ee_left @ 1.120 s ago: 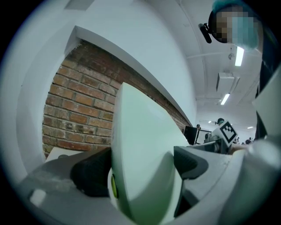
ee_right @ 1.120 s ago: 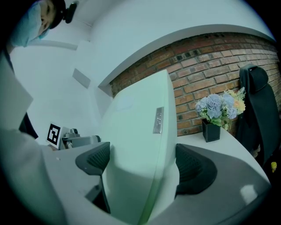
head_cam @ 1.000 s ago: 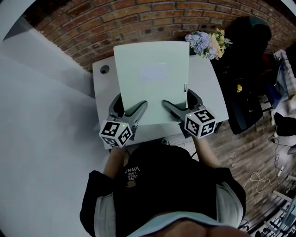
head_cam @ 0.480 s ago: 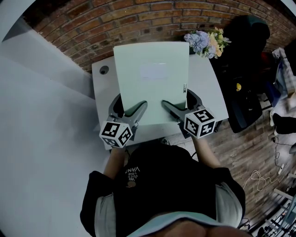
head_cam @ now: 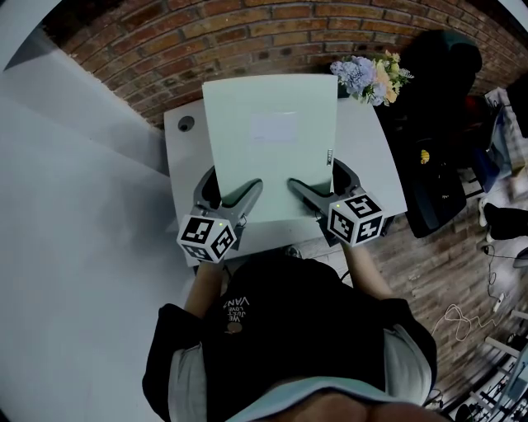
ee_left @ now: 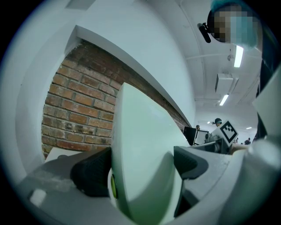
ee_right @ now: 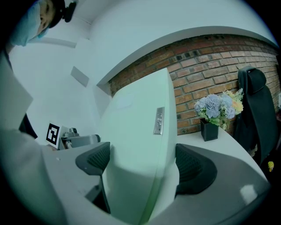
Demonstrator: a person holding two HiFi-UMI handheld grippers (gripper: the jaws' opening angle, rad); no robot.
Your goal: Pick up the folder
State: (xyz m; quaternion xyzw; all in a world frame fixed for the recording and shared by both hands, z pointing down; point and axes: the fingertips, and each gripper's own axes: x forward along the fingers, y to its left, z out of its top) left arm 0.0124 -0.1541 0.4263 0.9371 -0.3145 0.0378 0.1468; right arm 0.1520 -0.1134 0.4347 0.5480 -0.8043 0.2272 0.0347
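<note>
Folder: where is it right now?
In the head view the folder is centre, over the table, its near edge clamped by the left gripper and right gripper; flowers stand by its far right corner.

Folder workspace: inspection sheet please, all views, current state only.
Surface: white table, with a round port at its far left corner.
Job's things: pale green folder, held by its near edge and apparently raised off the table; metal clasp on its right edge.
Clutter: flowers in a black pot at the far right corner, apart from the folder.
Grippers: left gripper and right gripper are both shut on the folder's near edge.
Cables: loose cables on the floor to the right; nothing seen on the table.
Surroundings: brick wall behind the table, black chair to the right.
</note>
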